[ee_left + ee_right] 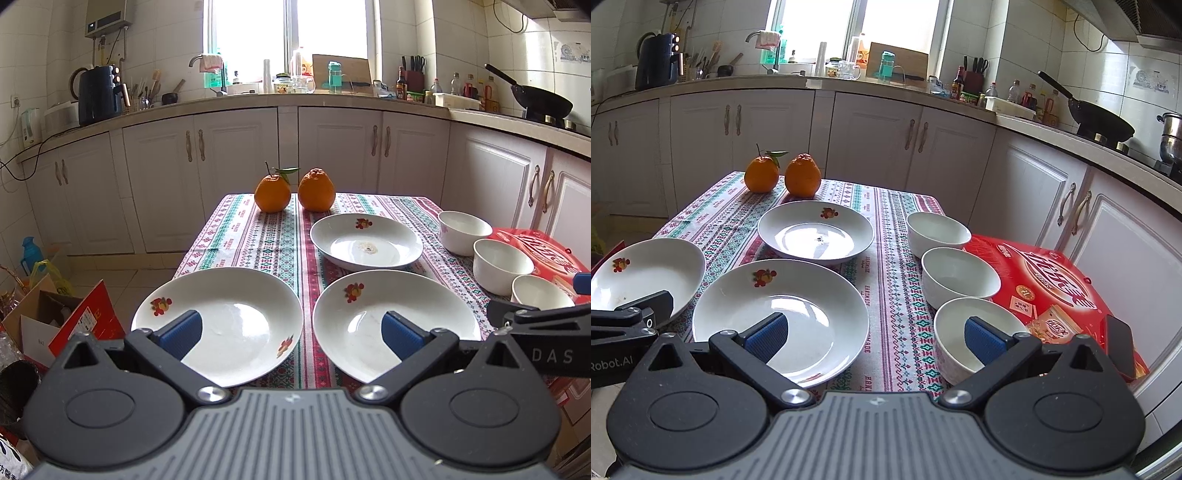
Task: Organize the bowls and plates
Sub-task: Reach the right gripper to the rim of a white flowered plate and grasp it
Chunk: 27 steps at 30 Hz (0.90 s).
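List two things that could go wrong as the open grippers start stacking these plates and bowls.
1. The near-left plate overhangs the table's front-left corner; a nudge from the left gripper might tip it off.
2. The three bowls stand close together beside the red box; the right gripper may knock a neighbour while taking one.

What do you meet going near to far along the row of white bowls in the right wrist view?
Nearest white bowl between the open right gripper's fingers → middle white bowl → farthest white bowl, all beside the red printed box.
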Motion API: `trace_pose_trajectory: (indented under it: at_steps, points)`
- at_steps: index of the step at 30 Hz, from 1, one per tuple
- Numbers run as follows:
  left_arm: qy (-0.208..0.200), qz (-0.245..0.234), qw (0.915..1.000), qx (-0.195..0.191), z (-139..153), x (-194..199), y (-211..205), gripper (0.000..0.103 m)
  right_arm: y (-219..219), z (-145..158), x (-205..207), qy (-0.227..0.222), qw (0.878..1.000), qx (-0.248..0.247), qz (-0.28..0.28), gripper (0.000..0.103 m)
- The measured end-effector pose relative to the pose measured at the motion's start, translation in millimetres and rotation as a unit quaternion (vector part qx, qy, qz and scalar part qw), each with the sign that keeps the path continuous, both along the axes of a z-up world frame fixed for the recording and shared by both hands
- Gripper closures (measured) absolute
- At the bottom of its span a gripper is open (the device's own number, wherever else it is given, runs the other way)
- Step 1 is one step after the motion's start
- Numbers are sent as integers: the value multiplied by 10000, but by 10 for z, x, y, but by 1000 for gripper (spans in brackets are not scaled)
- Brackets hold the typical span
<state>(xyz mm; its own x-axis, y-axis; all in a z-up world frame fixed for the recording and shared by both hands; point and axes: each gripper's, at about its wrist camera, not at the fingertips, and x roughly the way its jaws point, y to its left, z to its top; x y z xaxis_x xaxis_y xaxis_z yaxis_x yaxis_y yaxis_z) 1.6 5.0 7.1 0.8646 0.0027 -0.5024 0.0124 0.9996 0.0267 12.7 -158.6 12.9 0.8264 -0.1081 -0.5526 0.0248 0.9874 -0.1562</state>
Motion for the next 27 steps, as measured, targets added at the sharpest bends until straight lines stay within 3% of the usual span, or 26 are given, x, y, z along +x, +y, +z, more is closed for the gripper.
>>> trace_pose_trajectory:
  at_steps: [5,15,22,27]
  points:
    - [-70,-10,10000,23,2,42,127,1,3,55,111,-54,9997,-37,234,0]
    - [229,-17,9989,396,-237,87,648,1,-68,293,527,-238,9927,478,1085,0]
    - [833,-144,9962,205,-596,175,890,1,139,232,796,89,9829,648,1724,0]
    - [936,-338,9949,180,-714,297,932,1,296,163,949,333,9776,732,1945,0]
